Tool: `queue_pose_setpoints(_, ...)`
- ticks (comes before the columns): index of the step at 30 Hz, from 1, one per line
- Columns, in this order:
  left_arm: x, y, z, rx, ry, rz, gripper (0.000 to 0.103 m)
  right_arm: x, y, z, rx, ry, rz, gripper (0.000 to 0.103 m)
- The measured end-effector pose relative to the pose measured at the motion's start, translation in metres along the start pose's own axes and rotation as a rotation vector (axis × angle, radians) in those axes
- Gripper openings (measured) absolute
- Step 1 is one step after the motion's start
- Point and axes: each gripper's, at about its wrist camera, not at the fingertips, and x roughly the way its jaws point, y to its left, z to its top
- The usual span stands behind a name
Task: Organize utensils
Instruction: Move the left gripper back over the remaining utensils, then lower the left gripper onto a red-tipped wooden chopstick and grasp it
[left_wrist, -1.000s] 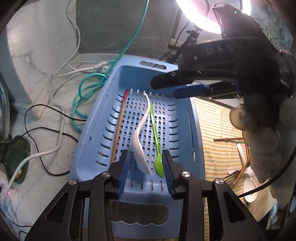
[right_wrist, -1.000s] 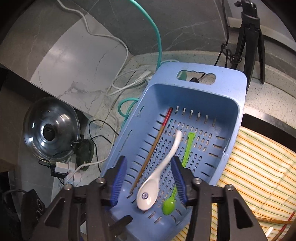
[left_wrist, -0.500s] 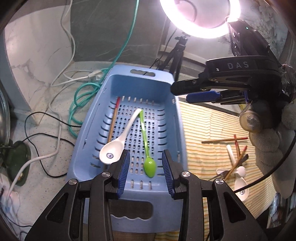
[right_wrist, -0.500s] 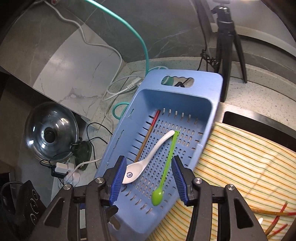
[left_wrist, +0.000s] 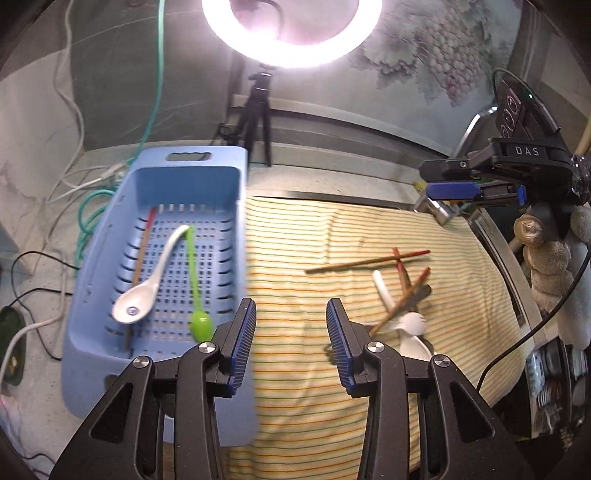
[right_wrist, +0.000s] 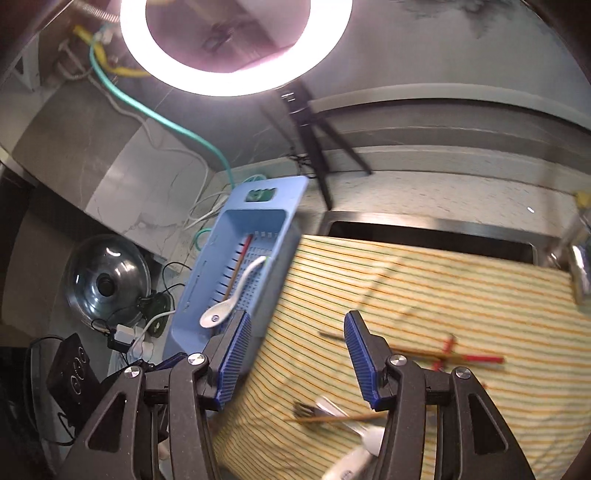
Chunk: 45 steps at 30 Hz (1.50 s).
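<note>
Left-wrist view showed the basket (left_wrist: 92, 288) at left, already holding a white spoon (left_wrist: 147, 284), a green spoon (left_wrist: 197, 295) and a chopstick (left_wrist: 142, 243); the left gripper (left_wrist: 290, 334), jaws parted and just widened, gripped nothing. Further right, chopsticks (left_wrist: 369, 260) and a fork (left_wrist: 412, 325) lay on the striped cloth (left_wrist: 295, 236), and the right gripper (right_wrist: 297, 354) hung empty and open above them. Fetching the next piece seemed in hand, which called for lowering onto one and closing.

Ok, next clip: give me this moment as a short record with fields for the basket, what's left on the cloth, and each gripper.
basket: blue basket holds a white spoon, a green spoon and a chopstick
cloth: striped cloth carries crossed chopsticks, white utensils
left gripper: open, empty, above the cloth beside the basket
right gripper: open, empty, above the cloth
</note>
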Motion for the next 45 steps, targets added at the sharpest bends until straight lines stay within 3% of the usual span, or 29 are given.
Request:
queue_pose_setpoints(7,0.018,-0.032,-0.007,0.037,0.067,-0.070,0.038,-0.043,-0.071,-0.048,0.132,-0.035,-0.058,0.049)
queue_pose_setpoints(15,0.033,-0.073,-0.030,0.053,0.162,-0.164,0.042,-0.050,-0.116,-0.094,0.256,-0.007,-0.045,0.049)
queue_pose_setpoints(24,0.044,-0.101,-0.049,0.046,0.224,-0.188,0.043,-0.026,-0.121,-0.112,0.275,0.043,0.014,0.049)
queue_pose_setpoints(38,0.056,-0.111,-0.056,0.039,0.273,-0.201,0.043,0.004,-0.115,-0.116,0.313,0.115,0.110,0.049)
queue_pose_setpoints(45,0.052,-0.102,-0.041,0.045,0.233,-0.169,0.043,-0.001,-0.123,-0.111,0.344,0.085,0.099,0.049)
